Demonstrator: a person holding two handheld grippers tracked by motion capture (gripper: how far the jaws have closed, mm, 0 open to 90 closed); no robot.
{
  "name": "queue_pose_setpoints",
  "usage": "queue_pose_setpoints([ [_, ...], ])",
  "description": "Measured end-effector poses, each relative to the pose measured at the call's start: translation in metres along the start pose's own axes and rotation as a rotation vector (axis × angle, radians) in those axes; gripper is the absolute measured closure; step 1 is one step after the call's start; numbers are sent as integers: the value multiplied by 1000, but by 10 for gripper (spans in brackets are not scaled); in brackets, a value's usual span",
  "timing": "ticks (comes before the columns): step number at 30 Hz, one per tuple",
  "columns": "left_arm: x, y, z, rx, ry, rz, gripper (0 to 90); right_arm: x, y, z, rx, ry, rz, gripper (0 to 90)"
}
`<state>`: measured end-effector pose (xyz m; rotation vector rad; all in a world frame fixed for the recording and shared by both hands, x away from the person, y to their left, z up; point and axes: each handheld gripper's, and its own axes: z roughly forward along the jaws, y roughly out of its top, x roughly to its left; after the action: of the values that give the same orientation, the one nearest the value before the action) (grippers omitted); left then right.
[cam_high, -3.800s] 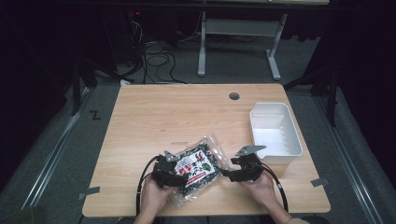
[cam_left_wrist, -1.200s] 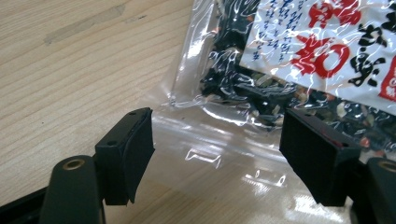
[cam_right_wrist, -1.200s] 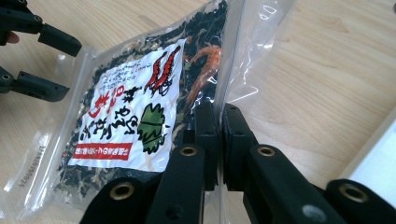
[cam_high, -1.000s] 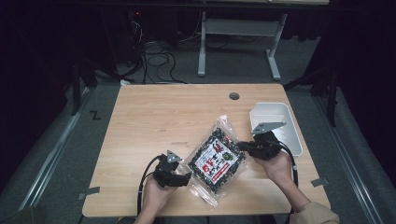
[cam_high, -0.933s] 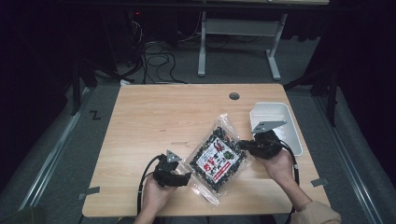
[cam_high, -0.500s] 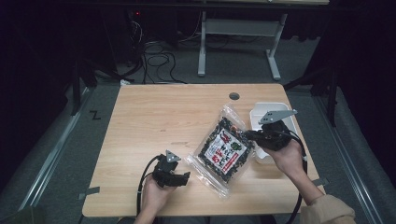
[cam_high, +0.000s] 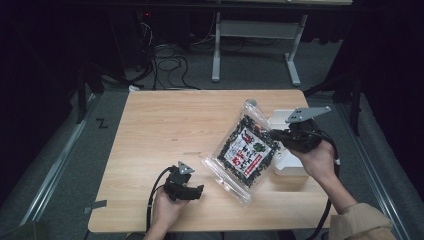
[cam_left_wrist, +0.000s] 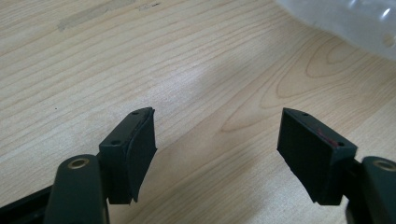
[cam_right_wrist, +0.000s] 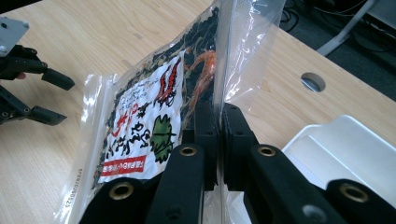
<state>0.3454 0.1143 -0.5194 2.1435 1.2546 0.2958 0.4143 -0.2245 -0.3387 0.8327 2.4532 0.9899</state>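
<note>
A clear plastic bag (cam_high: 245, 150) of dark dried food with a white and red label hangs tilted above the table, raised by its right edge. My right gripper (cam_high: 278, 134) is shut on that edge; in the right gripper view the black jaws pinch the bag (cam_right_wrist: 154, 121) at my right gripper (cam_right_wrist: 219, 126). My left gripper (cam_high: 199, 190) rests low on the wooden table (cam_high: 165, 130) near its front edge, left of the bag, jaws open and nothing between them. In the left gripper view, my left gripper (cam_left_wrist: 217, 140) faces bare wood, with a corner of the bag (cam_left_wrist: 345, 21) at top right.
A white rectangular bin (cam_high: 290, 165) stands at the table's right edge, partly behind the right hand and the bag. A round cable hole (cam_right_wrist: 314, 81) lies in the tabletop beyond it. Desk legs and cables sit on the dark floor behind the table.
My right gripper has risen and drawn to the right with the bag, tilting the bag up off the table. The left gripper has stayed where it was, open.
</note>
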Motion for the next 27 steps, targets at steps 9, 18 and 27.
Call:
queue_pose_setpoints([
  [9,0,0,0,-1,-2,-2,284,-14,8,-16,-10,-56,9,879],
  [18,0,0,0,0,-2,3,284,-32,11,-30,-25,-118,24,879],
  [27,-1,-1,0,1,-8,2,284,-53,10,-42,-30,-177,83,878],
])
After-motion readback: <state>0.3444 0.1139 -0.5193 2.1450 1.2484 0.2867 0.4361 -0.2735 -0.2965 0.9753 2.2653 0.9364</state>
